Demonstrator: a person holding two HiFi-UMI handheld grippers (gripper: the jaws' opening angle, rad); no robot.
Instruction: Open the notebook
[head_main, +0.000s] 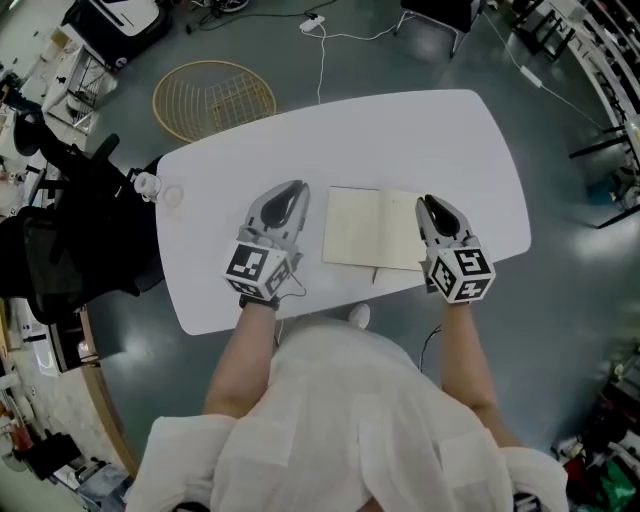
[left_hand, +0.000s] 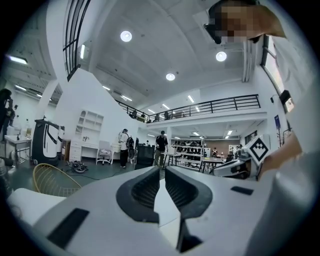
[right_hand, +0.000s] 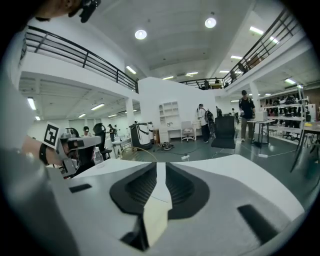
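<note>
Cream rectangular paper notebook (head_main: 365, 228) lies flat mid white oval tabletop (head_main: 420, 130), between both tools. Its right edge is pinched by right tool (head_main: 432, 208). Left tool (head_main: 291, 190), just left of it, is pressed together and empty. Cover lift judged begun; next, the pinched sheet needs swinging leftward.

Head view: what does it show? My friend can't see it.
From above, a person in white holds two grippers over a white table, a cream notebook flat between them. The right gripper is at the notebook's right edge; the left gripper is clear of it. A wire basket sits on the floor beyond.
</note>
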